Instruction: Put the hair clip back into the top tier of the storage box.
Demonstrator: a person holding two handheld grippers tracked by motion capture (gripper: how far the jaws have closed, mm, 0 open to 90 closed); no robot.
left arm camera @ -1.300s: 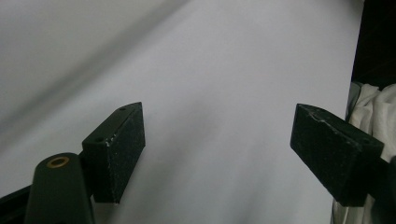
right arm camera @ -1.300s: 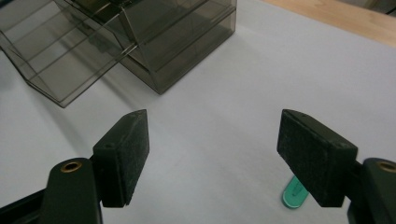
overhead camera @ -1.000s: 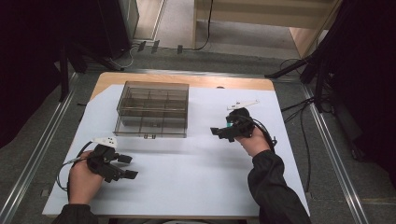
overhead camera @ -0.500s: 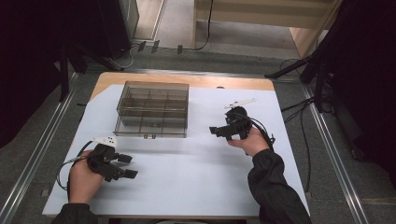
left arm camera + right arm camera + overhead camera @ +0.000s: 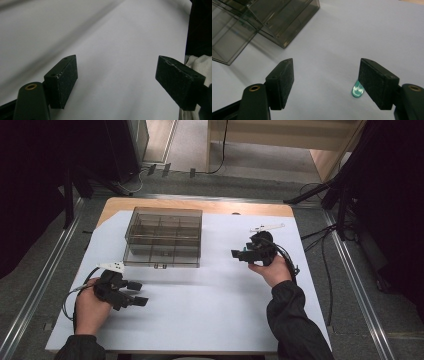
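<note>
Right gripper (image 5: 325,83): jaws just been narrowing, unclenched, nothing gripped | small translucent green piece (image 5: 357,90), possibly plastic, beside right pad, likely target | left gripper (image 5: 117,82): released, idle | smoky clear compartment box (image 5: 163,237): probable destination

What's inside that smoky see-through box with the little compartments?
The compartment box looks empty: through its tinted lid only the dividers show. The tint and distance could hide something very small. A small green piece lies outside it, on the white table cover.
</note>
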